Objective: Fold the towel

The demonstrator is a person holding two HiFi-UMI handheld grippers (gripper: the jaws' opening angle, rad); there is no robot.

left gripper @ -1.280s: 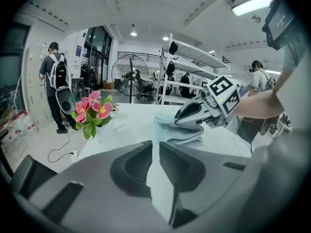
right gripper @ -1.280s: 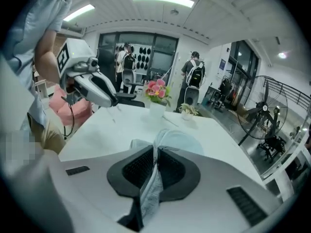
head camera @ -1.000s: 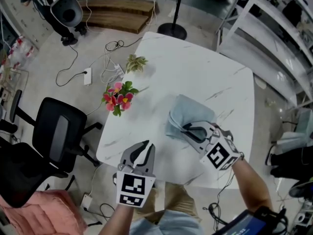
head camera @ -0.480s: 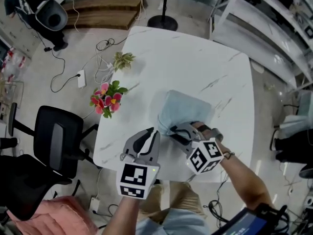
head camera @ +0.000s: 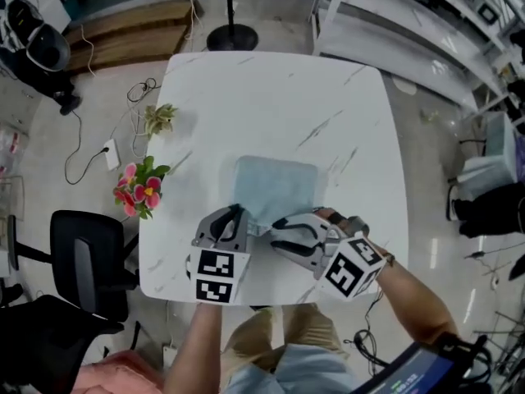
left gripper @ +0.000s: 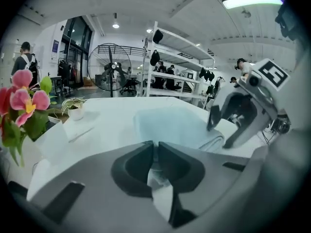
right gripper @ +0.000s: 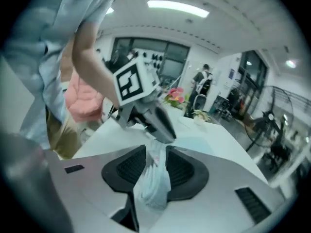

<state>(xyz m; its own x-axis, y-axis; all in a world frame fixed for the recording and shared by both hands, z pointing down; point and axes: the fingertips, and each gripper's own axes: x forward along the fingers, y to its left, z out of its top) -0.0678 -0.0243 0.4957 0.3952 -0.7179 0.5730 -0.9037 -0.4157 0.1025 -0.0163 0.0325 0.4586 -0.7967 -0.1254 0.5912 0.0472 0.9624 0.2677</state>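
A light blue towel (head camera: pixel 276 189) lies in a folded rectangle on the white marble table (head camera: pixel 271 97), near its front edge. My left gripper (head camera: pixel 237 217) is at the towel's near left corner; its jaws are closing, pinched on a fold of cloth (left gripper: pixel 156 174). My right gripper (head camera: pixel 278 235) is at the near edge just to the right of it. Its jaws are opening, and a bunch of towel (right gripper: pixel 154 181) hangs loosely between the pads. In each gripper view the other gripper shows close ahead: the right gripper (left gripper: pixel 219 135) and the left gripper (right gripper: pixel 164 132).
Pink flowers (head camera: pixel 139 191) and a small potted plant (head camera: pixel 160 117) stand along the table's left edge. A black office chair (head camera: pixel 78 257) is on the floor to the left. A fan base (head camera: pixel 231 35) and white shelving (head camera: pixel 410 23) lie beyond the table.
My left gripper came forward from the table's front edge and took hold of the towel's near left corner. The right gripper's jaws widened. The towel lies flatter and squarer.
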